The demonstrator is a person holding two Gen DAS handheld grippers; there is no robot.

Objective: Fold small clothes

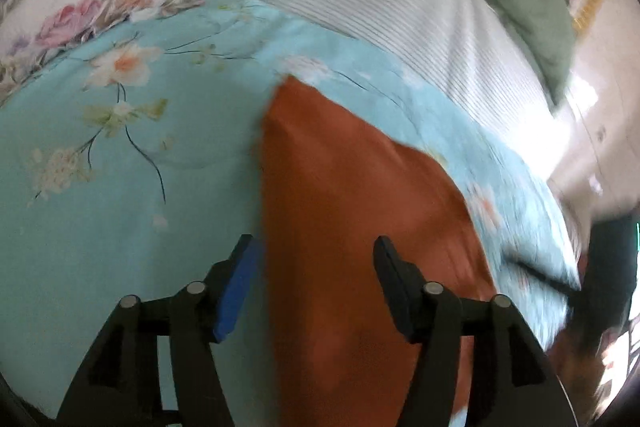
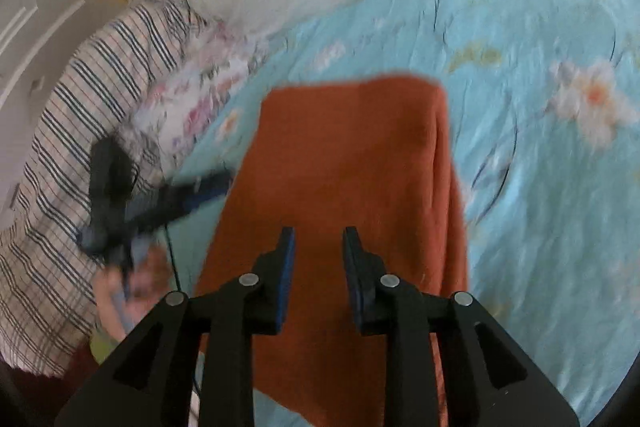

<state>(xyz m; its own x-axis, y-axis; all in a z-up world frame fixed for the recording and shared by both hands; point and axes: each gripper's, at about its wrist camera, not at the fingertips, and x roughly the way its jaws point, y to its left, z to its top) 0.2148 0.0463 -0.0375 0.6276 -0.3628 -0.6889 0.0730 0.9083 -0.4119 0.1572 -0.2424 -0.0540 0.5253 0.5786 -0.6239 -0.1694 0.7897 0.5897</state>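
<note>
Now your left gripper (image 1: 316, 259) and right gripper (image 2: 318, 251) both have their tongs apart, holding nothing. Your rust-orange cloth (image 2: 344, 167) lies on the blue flowery quilt (image 2: 540, 187), reaching toward 12 o'clock. Next, probably pinch its near edge and fold.

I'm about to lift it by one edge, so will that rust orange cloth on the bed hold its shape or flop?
The rust orange cloth will probably flop: it lies flat, following the floral bedspread. It looks thin, so likely light. Its matte weave should grip rather than slip in the right claw.

Bright daylight, motion blur, fisheye warp
</note>
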